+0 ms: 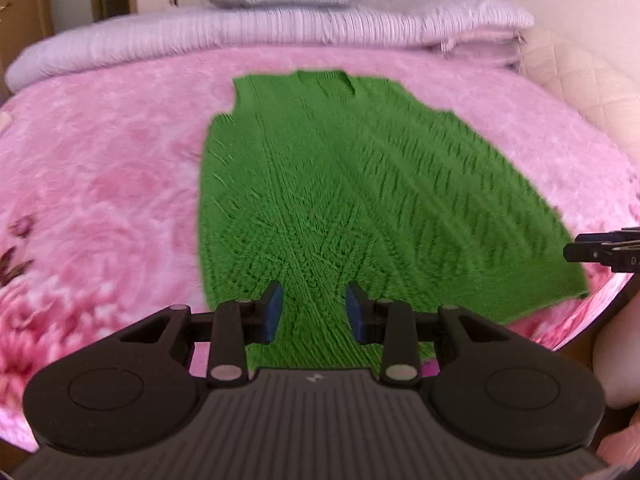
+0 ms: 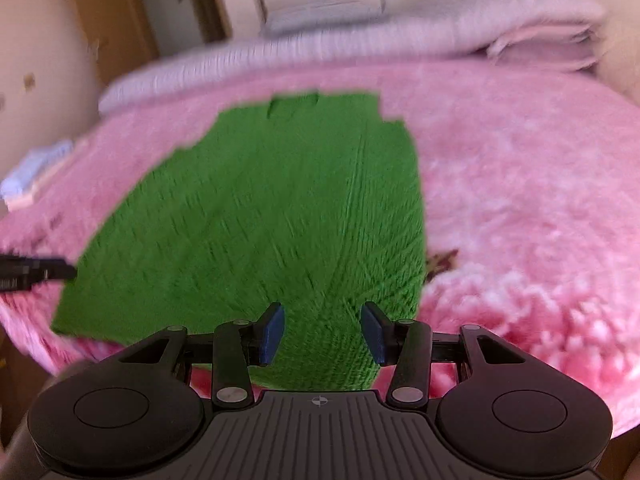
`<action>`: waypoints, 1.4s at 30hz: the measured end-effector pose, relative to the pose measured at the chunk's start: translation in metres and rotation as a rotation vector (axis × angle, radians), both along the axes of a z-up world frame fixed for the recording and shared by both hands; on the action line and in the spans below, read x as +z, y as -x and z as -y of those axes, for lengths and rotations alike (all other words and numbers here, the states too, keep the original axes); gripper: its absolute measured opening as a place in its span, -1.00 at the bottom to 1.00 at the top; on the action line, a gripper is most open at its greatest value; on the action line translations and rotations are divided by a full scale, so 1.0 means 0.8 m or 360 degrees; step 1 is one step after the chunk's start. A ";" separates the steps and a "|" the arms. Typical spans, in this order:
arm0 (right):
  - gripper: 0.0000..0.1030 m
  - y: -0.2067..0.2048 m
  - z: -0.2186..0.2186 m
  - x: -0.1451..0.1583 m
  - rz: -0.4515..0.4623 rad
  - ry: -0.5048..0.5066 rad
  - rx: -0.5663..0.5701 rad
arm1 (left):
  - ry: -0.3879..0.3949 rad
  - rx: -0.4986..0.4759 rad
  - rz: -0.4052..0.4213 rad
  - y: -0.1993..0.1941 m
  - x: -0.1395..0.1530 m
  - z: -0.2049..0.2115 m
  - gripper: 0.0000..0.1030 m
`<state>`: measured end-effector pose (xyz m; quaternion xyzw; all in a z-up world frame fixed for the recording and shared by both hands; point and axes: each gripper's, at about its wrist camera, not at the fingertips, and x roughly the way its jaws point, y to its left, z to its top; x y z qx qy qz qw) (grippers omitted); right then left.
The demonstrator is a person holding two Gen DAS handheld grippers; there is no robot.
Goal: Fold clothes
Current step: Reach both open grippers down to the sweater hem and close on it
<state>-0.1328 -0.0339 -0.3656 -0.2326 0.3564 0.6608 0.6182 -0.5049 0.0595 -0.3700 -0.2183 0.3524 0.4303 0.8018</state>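
Blanket (image 1: 100, 168) spread over bed as work surface. Vest (image 1: 320, 184) laid flat on it, full length, neck far, hem near: no fold seen. Left gripper (image 1: 314, 312) and right gripper (image 2: 323, 332) poised over hem, jaws wide, nothing held.

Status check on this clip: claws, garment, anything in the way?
Left claw open, right claw open, both over the near hem. Green knit vest flat on pink blanket, unfolded. Nothing in the way.
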 end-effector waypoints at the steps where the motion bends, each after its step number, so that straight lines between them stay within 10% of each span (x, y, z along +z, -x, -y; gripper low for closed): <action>1: -0.10 -0.002 -0.010 -0.008 0.0022 0.0062 0.0019 | 0.0036 0.0005 -0.0050 -0.004 -0.008 -0.012 -0.43; 18: -0.10 -0.150 -0.275 -0.007 -0.0160 -0.0053 0.0391 | 0.0188 -0.0191 0.0230 -0.046 -0.029 -0.282 -0.43; 28: -0.10 -0.232 -0.468 -0.039 -0.0465 0.0050 0.0378 | 0.0309 0.0018 0.0364 -0.062 -0.063 -0.502 -0.42; 41: -0.12 -0.238 -0.605 -0.065 -0.0601 0.0009 0.0393 | 0.0388 -0.0066 0.0648 -0.078 -0.089 -0.594 -0.44; 42: -0.34 -0.234 -0.608 -0.066 -0.0579 0.0005 0.0400 | 0.0384 -0.0081 0.0656 -0.080 -0.090 -0.598 -0.44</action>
